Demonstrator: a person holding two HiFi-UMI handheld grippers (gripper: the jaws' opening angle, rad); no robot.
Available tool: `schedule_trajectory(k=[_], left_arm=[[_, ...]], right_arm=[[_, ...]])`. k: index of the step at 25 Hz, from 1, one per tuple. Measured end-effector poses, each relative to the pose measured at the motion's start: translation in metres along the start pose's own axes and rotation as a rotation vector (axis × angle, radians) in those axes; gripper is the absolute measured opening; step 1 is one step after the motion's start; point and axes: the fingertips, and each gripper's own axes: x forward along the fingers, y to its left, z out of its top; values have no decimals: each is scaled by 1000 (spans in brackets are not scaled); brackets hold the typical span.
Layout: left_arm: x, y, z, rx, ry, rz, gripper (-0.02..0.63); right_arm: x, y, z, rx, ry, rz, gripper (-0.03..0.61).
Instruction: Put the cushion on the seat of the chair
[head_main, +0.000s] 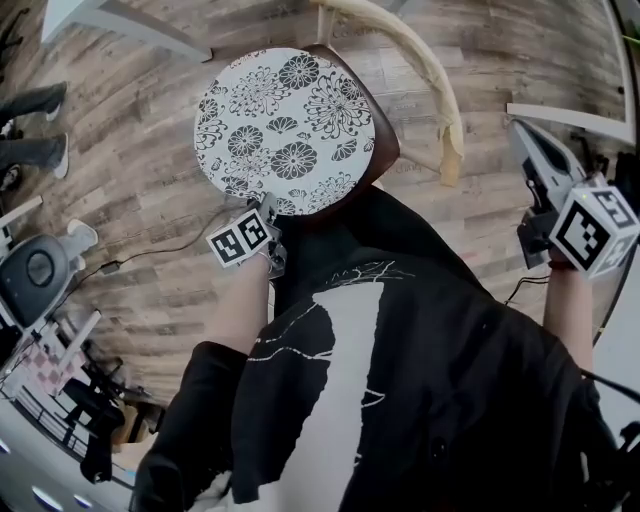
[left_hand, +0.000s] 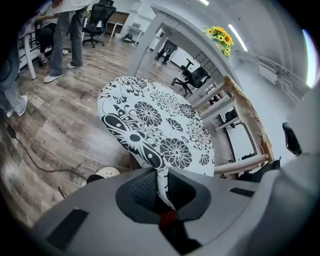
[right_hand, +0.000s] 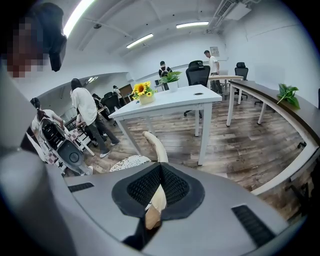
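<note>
Floral black-and-white round fabric cushion (head_main: 285, 130) lies on brown wooden chair seat (head_main: 388, 150). My left gripper (left_hand: 162, 192) pinches cushion's near hem. I judge it soft, light, floppy, so rim grip suits. My right gripper (right_hand: 156, 197) clamps pale curved wooden backrest rail (right_hand: 155, 145).

an open office: white desks (right_hand: 170, 101), swivel chairs (right_hand: 199, 75) (strip lights (right_hand: 192, 24) overhead), wood-look floor (right_hand: 250, 145)

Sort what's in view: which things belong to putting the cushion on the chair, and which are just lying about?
In the job:
cushion, its edge pinched in the left claw
chair, its seat beneath the cushion

Just about:
white table
sunflowers on that table
office chair
leafy plant
</note>
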Motion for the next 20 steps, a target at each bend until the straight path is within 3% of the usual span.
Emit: schedule_trajectory(k=[16, 20], left_arm=[[8, 5, -19, 4, 100, 42, 59], [8, 4, -22, 19, 120, 44, 129]], right_arm=[[-15, -4, 10, -29, -2, -27, 15], [-16, -1, 10, -34, -4, -21, 15]])
